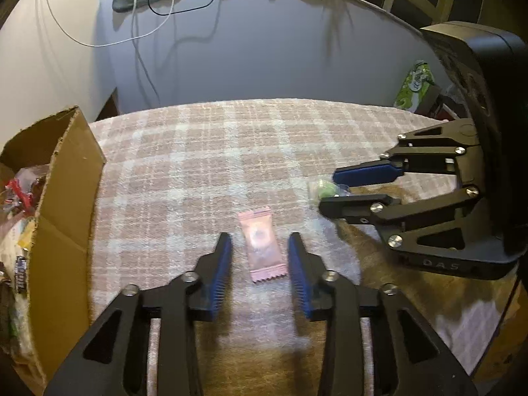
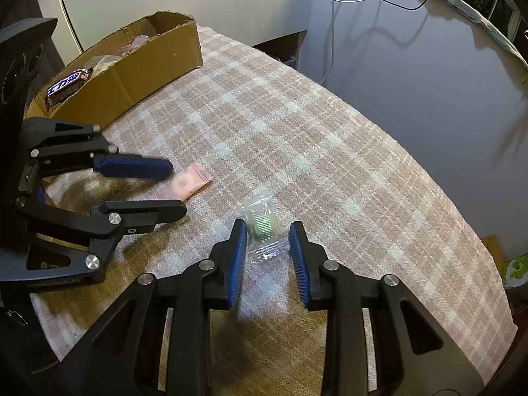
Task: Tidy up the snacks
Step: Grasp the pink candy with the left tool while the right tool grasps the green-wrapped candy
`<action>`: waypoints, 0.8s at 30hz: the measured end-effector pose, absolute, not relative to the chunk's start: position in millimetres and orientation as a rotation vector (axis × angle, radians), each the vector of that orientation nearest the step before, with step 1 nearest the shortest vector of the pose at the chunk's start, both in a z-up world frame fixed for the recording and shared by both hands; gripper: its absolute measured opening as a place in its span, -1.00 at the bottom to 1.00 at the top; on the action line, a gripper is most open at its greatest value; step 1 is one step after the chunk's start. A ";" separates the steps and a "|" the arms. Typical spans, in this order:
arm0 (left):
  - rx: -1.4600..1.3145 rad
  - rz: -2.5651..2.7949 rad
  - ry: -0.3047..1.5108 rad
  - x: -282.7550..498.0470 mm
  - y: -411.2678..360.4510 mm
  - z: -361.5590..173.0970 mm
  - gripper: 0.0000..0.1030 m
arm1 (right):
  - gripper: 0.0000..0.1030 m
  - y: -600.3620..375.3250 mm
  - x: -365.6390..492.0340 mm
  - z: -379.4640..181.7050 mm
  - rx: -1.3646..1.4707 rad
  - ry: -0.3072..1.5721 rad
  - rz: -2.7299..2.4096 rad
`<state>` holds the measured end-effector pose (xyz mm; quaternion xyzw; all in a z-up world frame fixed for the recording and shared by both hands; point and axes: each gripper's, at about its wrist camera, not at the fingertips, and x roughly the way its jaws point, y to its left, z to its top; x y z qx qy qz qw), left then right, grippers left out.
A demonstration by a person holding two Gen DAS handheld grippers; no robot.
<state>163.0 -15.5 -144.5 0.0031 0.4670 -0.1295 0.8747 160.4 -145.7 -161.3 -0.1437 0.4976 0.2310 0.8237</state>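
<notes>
A pink sachet [image 1: 261, 250] lies flat on the checked tablecloth [image 1: 204, 151]. My left gripper [image 1: 260, 236] stands open astride it, with a gap between each blue pad and the wrapper. In the right wrist view the same sachet [image 2: 188, 183] lies between the left gripper's [image 2: 178, 188] fingers. A green candy in a clear wrapper [image 2: 262, 226] sits on the cloth to the right. My right gripper [image 2: 268, 223] is shut on it, both pads against the wrapper's sides. The left wrist view shows that candy [image 1: 320, 190] between the right gripper's [image 1: 326, 190] fingertips.
A torn cardboard box [image 1: 66, 181] with several snacks stands at the table's left edge. A chocolate bar [image 2: 67, 85] rests on its near rim [image 2: 148, 66]. A green packet [image 1: 414, 87] sits at the far right. Cables [image 1: 158, 16] hang on the wall behind.
</notes>
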 end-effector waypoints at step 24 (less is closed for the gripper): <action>0.067 -0.199 0.904 155.9 -32.2 -138.5 -0.66 | -0.53 -152.1 158.5 -158.4 -0.247 1.050 0.469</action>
